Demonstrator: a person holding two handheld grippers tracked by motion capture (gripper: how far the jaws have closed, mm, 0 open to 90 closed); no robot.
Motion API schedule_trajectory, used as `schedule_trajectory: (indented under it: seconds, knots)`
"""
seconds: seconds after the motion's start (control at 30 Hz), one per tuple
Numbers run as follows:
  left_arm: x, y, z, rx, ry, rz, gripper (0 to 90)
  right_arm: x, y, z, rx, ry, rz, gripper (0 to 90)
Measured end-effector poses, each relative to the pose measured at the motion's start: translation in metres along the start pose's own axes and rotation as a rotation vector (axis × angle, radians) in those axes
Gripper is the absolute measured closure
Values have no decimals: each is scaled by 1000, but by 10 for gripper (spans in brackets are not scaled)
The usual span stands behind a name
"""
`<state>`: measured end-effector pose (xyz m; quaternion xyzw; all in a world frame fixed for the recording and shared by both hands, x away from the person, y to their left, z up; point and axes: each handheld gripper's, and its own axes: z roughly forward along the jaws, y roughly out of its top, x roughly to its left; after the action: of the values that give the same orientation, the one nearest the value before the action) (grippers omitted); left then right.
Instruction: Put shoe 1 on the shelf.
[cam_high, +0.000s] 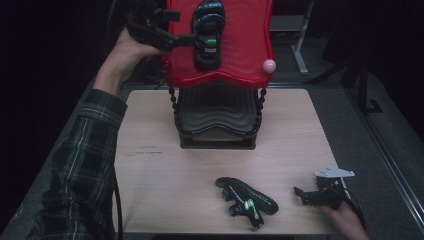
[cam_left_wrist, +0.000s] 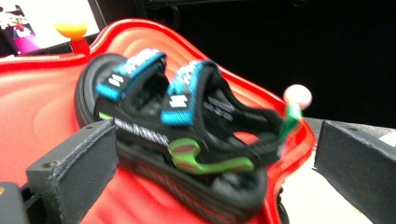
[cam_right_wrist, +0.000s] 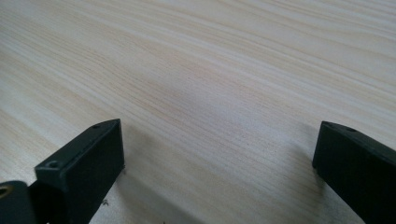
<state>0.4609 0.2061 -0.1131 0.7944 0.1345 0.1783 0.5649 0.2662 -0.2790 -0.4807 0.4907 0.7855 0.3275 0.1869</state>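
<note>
White lettering on the sandal's (cam_left_wrist: 187, 140) straps is too blurred for us to read. It lies on the red top shelf (cam_high: 245, 45) of the rack. Our left gripper (cam_high: 192, 40) stands released, jaws wide apart beside the sandal. Our right gripper (cam_high: 300, 195) hangs open over the worktop (cam_right_wrist: 210, 70), holding nothing.

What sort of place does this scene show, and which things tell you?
Probably an indoor test or demo workspace, not a home: a bare wooden table in a dark room, a red two-tier shoe rack with one sandal, and metal stand legs behind.
</note>
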Motion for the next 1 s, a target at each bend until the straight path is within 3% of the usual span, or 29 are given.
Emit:
schedule_trajectory:
  seconds: [0.2, 0.4, 0.53, 0.67, 0.83, 0.87, 1.0]
  knots:
    - [-14, -11, -21, 3, 6, 3, 0, 0, 0, 0, 0, -1, 0, 15]
    - [-41, -30, -47, 26, 11, 22, 0, 1, 0, 0, 0, -3, 1, 15]
    - [-49, -42, -54, 33, 19, 15, 0, 1, -1, -1, 0, -4, 2, 15]
    - [-60, -60, -65, 32, 29, 8, 0, 1, -1, -1, 1, -5, 3, 15]
    - [-77, -94, -75, 43, 50, -15, 0, 1, -1, -1, -2, -8, 7, 15]
    - [-77, -94, -75, 43, 50, -15, 0, 1, -1, -1, -2, -8, 7, 15]
    - [-86, -125, -80, 64, 83, -37, 0, 0, -1, -1, 0, -29, 30, 15]
